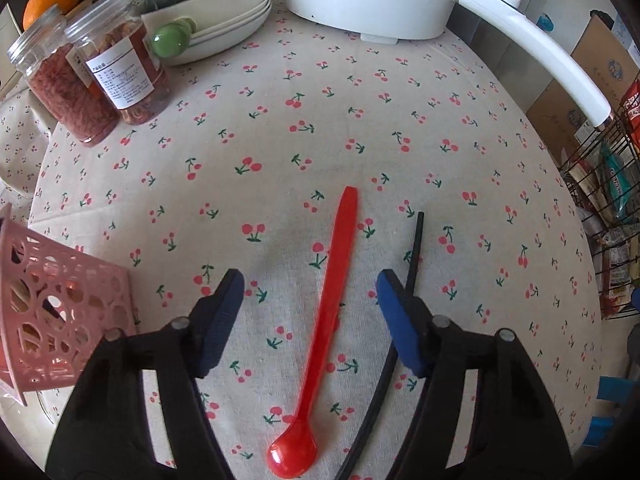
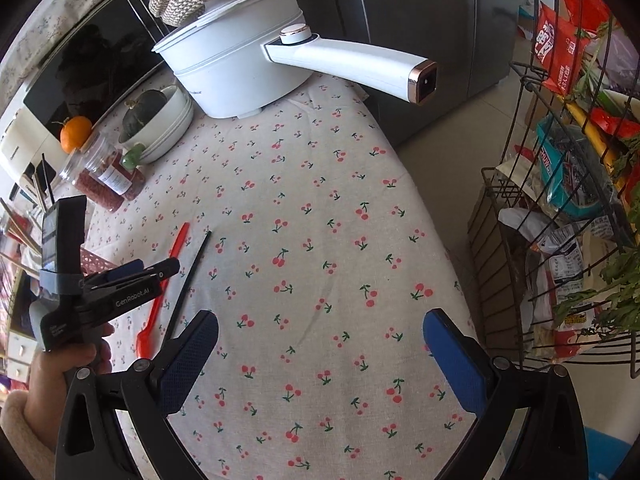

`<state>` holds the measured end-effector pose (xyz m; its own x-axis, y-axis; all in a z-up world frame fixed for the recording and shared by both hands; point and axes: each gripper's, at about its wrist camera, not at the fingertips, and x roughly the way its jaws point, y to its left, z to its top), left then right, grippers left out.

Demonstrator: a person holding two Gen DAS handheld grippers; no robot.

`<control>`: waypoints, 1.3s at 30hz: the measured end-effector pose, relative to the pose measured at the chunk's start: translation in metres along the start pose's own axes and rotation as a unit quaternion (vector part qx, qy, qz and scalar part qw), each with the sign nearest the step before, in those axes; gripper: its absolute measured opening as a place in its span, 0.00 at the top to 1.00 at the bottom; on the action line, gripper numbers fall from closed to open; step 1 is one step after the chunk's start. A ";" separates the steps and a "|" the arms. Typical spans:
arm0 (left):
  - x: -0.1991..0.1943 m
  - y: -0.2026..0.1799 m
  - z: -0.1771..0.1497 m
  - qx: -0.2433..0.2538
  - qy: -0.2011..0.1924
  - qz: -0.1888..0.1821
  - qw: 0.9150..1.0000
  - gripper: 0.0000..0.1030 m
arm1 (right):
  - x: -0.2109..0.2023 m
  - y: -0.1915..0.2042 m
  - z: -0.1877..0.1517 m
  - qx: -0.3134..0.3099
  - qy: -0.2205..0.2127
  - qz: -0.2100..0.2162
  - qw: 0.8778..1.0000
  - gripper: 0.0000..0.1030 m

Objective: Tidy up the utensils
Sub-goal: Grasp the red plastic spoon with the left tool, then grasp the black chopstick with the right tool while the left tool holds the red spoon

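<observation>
Hovering over the red spoon [image 1: 320, 320], the left tongs [image 1: 310, 312] are pointing steeply down with the jaws partly open, one pad on each side of the handle and neither pressing on it, so nothing is gripped yet. The spoon is lying flat on the cherry-print surface [image 1: 360, 120], bowl toward the camera and handle running away from it, which is lining the handle up neatly between the pads. Just beside it a black chopstick [image 1: 414, 252] is lying roughly parallel, passing under the right-hand pad; that closeness looks likely to matter, since a closing jaw could nudge it.

A pink basket [image 1: 60, 320] is sitting at the left edge of the surface, near the tongs, and it seems to be where the utensils belong. Its holes are showing something inside, though I cannot tell what.

The right tongs [image 2: 320, 356] are hanging wide open over bare cloth, holding nothing, well clear of both utensils, probably waiting out of the way. Seen from there, a hand [image 2: 60, 368] is gripping the left tool above the spoon.
</observation>
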<state>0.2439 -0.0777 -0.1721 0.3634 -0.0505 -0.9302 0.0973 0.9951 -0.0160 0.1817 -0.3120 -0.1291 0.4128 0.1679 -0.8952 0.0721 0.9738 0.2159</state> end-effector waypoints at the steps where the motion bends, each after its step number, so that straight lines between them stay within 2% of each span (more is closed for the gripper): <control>1: 0.003 0.000 0.001 0.004 0.004 0.001 1.000 0.45 | 0.002 -0.001 0.000 0.003 0.005 -0.007 1.000 0.00; 4: 0.004 0.001 0.004 0.000 0.001 -0.006 1.000 0.55 | 0.007 0.000 -0.001 -0.001 0.016 -0.010 1.000 0.00; 6: 0.005 -0.001 0.006 0.006 0.004 -0.011 1.000 0.71 | 0.008 0.003 -0.002 -0.008 0.018 -0.010 1.000 0.00; 9: 0.005 -0.009 0.008 0.023 0.010 -0.018 1.000 0.88 | 0.009 0.007 -0.002 -0.015 0.020 -0.013 1.000 0.00; 14: -0.004 -0.014 -0.001 0.032 0.004 -0.029 0.999 0.89 | 0.008 0.013 -0.003 -0.023 0.024 -0.008 0.999 0.00; 19: -0.039 -0.015 -0.026 0.045 -0.031 -0.041 0.998 0.89 | -0.002 0.020 -0.003 -0.022 0.009 0.005 1.000 0.00; 27: -0.097 0.011 -0.058 0.049 -0.085 -0.080 0.992 0.89 | -0.001 0.041 -0.012 -0.043 0.020 -0.002 0.999 0.00; 32: -0.125 0.036 -0.073 0.034 -0.114 -0.104 0.987 0.89 | 0.007 0.058 -0.014 -0.050 0.030 0.004 0.998 0.00; 39: -0.149 0.068 -0.092 -0.007 -0.142 -0.153 0.978 0.89 | 0.037 0.085 -0.008 -0.011 0.052 0.039 0.998 0.00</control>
<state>0.1115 0.0055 -0.0687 0.5628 -0.3653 -0.7415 0.2301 0.9308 -0.2839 0.1960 -0.2216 -0.1468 0.3195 0.2574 -0.9120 0.0226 0.9601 0.2789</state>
